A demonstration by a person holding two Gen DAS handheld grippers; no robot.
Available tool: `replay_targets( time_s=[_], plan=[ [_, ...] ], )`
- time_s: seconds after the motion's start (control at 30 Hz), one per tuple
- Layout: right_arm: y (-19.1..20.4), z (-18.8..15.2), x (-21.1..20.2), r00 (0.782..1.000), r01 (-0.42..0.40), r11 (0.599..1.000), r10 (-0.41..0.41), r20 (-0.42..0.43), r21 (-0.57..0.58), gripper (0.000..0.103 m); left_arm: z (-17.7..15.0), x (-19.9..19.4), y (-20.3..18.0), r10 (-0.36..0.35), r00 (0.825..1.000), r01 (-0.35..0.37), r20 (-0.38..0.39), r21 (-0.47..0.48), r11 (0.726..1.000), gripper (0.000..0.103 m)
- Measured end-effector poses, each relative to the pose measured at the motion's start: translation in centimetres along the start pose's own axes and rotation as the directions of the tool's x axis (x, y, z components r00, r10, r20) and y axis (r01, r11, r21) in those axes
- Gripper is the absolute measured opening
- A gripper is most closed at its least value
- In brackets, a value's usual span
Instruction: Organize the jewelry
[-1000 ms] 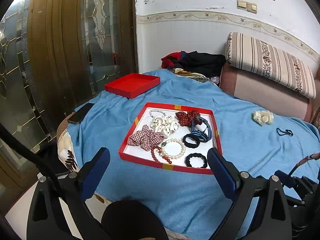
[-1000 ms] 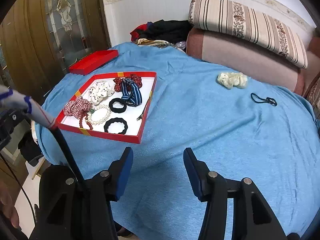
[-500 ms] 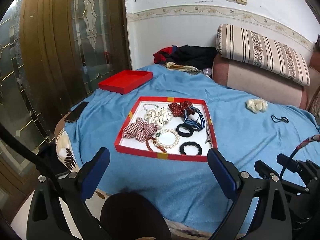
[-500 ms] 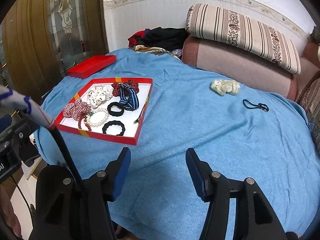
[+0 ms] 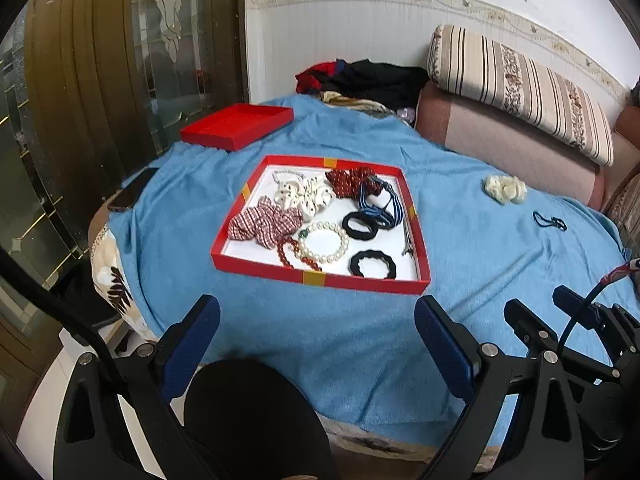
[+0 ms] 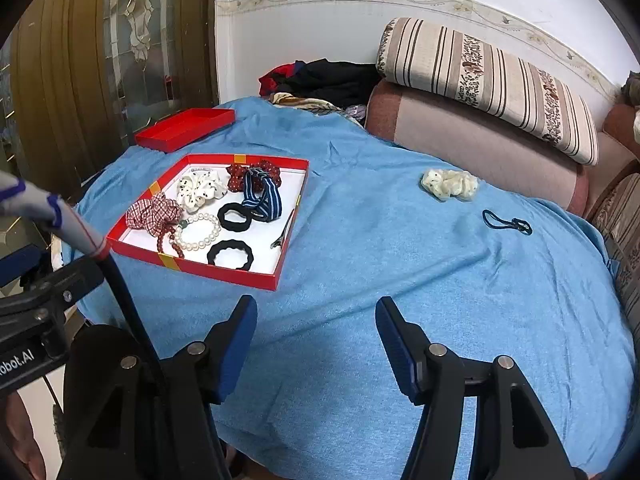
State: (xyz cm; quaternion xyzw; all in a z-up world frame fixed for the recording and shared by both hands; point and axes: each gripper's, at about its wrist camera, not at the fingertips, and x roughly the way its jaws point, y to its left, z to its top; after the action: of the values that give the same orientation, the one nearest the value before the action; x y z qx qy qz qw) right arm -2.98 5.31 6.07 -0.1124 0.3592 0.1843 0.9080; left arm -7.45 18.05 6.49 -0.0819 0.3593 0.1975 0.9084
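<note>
A red tray (image 5: 320,280) with a white floor sits on the blue cloth (image 5: 480,264) that covers the surface, toward its left side. Inside lie a red-checked scrunchie (image 5: 264,222) at the left, a white dotted scrunchie (image 5: 306,194) at the far side, a dark red dotted scrunchie (image 5: 346,182) beside it, and a blue striped hair band (image 5: 380,206) to the right of that. Nearer are a pearl bracelet (image 5: 324,242), a strand of red beads (image 5: 294,254) touching it, and two black hair ties, one smooth (image 5: 360,225) and one wavy (image 5: 373,265). A thin metal clip (image 5: 408,236) lies along the tray's right wall.

Outside the tray, well to the right on the cloth, rest a cream scrunchie (image 6: 450,184) and, nearer and further right, a dark blue elastic loop (image 6: 506,222). A shallow red lid (image 5: 236,126) sits at the far left corner, and a dark phone (image 5: 128,196) lies on the left edge.

The left gripper (image 5: 316,344) hangs over the near edge of the cloth in front of the tray, its jaws spread wide with nothing between them. The right gripper (image 6: 316,340) hangs over bare cloth to the right of the tray; its jaws are opening and hold nothing. Behind the surface stand a striped cushion (image 6: 488,84) and a heap of dark clothes (image 6: 324,78).
</note>
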Motion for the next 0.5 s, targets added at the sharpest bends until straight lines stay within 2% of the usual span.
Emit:
replay_targets(
  time_s=[0.5],
  plan=[
    [-0.3,0.8,2.1,0.999,0.027,1.000,-0.026,-0.047,0.013,0.067,0.1,2.8,-0.2,-0.050,0.994,0.050,-0.096,-0.004,0.999,0.097]
  ],
)
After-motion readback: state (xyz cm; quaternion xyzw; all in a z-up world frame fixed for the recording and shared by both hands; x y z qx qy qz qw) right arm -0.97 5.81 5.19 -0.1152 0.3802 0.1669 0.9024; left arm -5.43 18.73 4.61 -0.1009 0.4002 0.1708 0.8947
